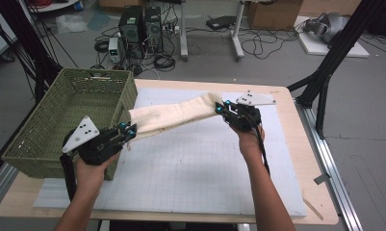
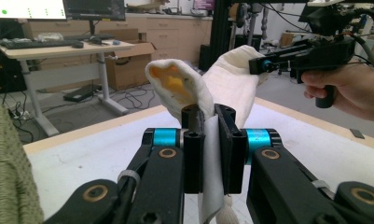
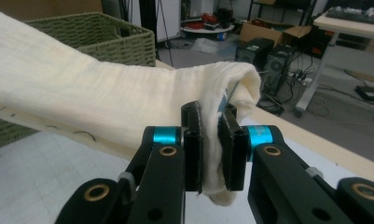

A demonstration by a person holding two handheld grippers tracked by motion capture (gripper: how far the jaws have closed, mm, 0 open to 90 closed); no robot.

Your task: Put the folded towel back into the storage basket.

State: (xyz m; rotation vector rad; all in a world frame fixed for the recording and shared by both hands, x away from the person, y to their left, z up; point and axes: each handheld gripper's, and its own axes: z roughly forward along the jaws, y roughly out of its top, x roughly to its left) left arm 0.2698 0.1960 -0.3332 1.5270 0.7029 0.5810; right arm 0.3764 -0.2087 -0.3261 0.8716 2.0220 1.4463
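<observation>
Cloth (image 1: 173,117) stretched above mat (possibly off it) | left gripper (image 1: 128,130), right gripper (image 1: 221,108) clamp its ends | basket (image 1: 46,144) beside left.

The basket (image 1: 70,120) sits at the table's (image 1: 296,159) left edge. The cloth (image 1: 176,115) spans above the table from the left gripper (image 1: 128,130), beside the basket, to the right gripper (image 1: 222,108).

Cream woven cloth (image 1: 173,117) spanned the air between the left hand-held gripper (image 1: 128,130) and right hand-held gripper (image 1: 220,108), barring passage across mid-table. Olive-green wicker basket (image 1: 46,144) blocked the left edge. White gridded mat (image 1: 190,173) on the table lay open beneath and nearer the person.
</observation>
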